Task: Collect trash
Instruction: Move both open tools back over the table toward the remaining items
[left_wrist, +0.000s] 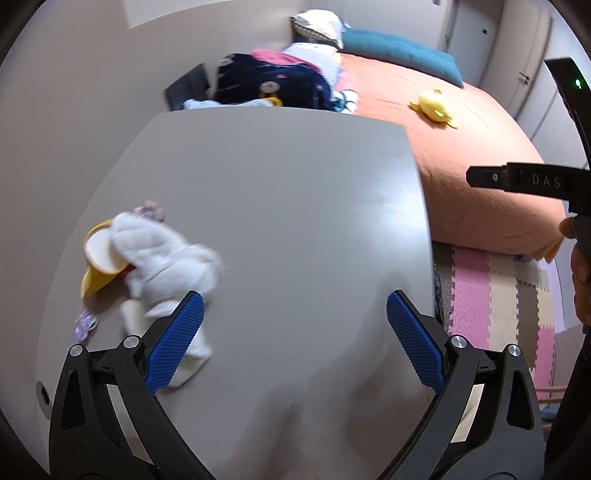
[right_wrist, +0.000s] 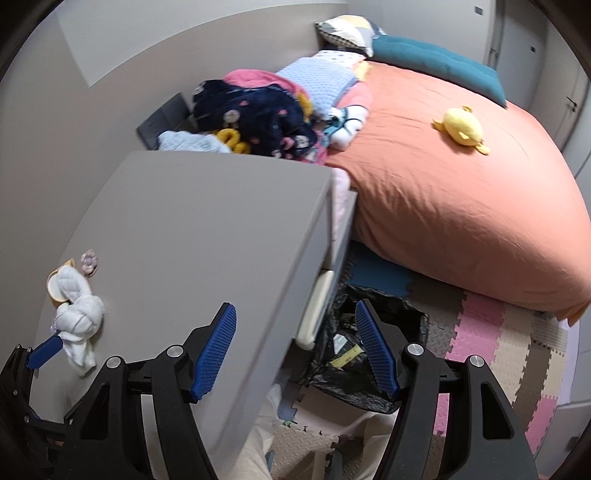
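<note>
**Over the grey desk: both grippers wide, trash bunched at the left edge**

Far left on the smooth grey tabletop, a crumpled white fleecy bundle lies against a small yellow cup with a pale lid, with little crumpled lilac wrappers just beside them. That is the pile to collect, as I read it. Left gripper hovers spread wide, holding nothing, its left blue pad overlapping the bundle's tail in view; contact I cannot tell.

Risk now: the pile sits near the wall-side edge, so a sweeping approach could push the cup over and roll it, or scatter the light wrappers. The soft bundle could also snag and drag the cup along.

Centre, the tabletop is bare, so plenty of room to slide across.

Moving right, the right gripper is open too, empty, straddling the desk's right edge. Below it a black plastic bin bag gapes on pink and beige foam floor mats, tucked close beside the desk and a bed with an orange cover. The gap is tight, so a careless drop could miss the bag's mouth.
</note>
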